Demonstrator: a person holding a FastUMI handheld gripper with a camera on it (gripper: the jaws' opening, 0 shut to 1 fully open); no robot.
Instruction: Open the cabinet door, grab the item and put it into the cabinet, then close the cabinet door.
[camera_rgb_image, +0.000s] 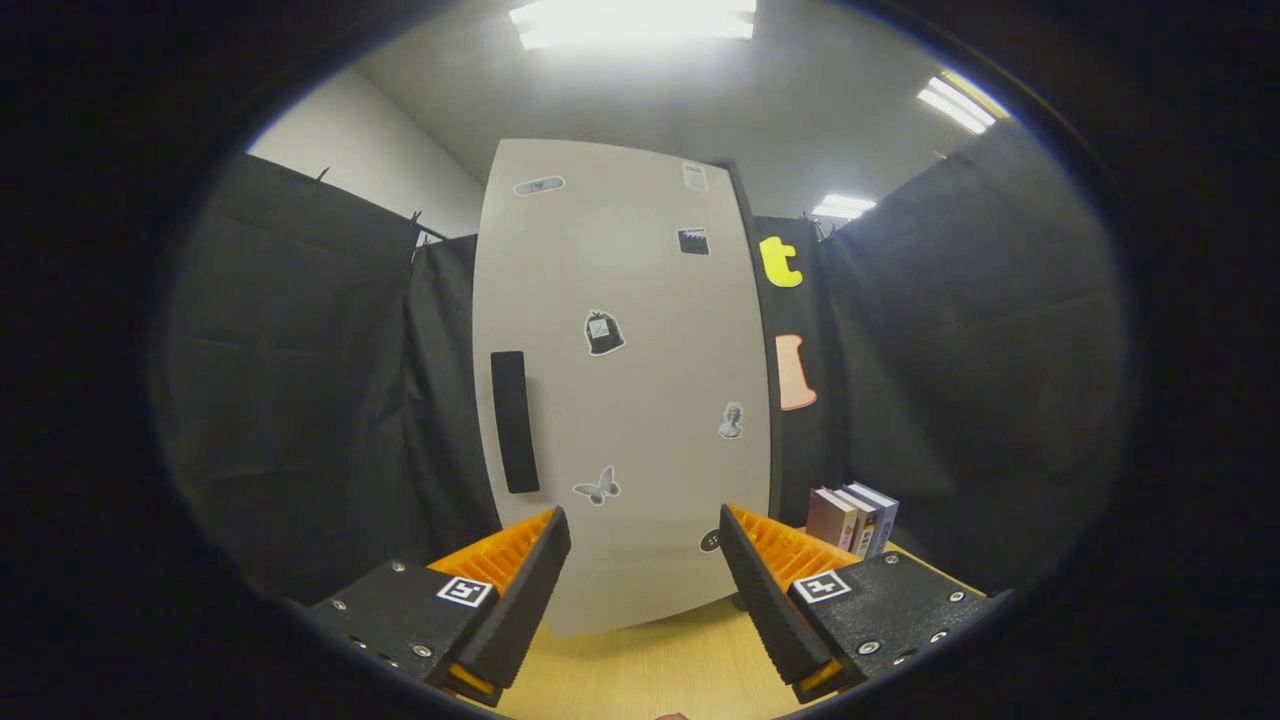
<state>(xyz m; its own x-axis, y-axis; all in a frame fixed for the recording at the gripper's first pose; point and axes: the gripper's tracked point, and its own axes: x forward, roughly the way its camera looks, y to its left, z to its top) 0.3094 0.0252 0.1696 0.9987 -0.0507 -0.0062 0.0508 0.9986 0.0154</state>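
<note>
A tall pale cabinet (625, 390) stands on the wooden table straight ahead of my fingers. Its door (640, 300) is closed and carries several small stickers. A black vertical handle (514, 421) sits on the door's left side, above and slightly left of my left fingertip. My gripper (645, 532) is open, with nothing between its fingers, a short way in front of the door's lower part. A small row of upright books (852, 518) stands on the table to the right of the cabinet, just beyond my right finger.
The wooden table (650, 665) runs under my fingers up to the cabinet's base. Black cloth walls close the booth on the left, right and behind the cabinet. Ceiling lights shine overhead.
</note>
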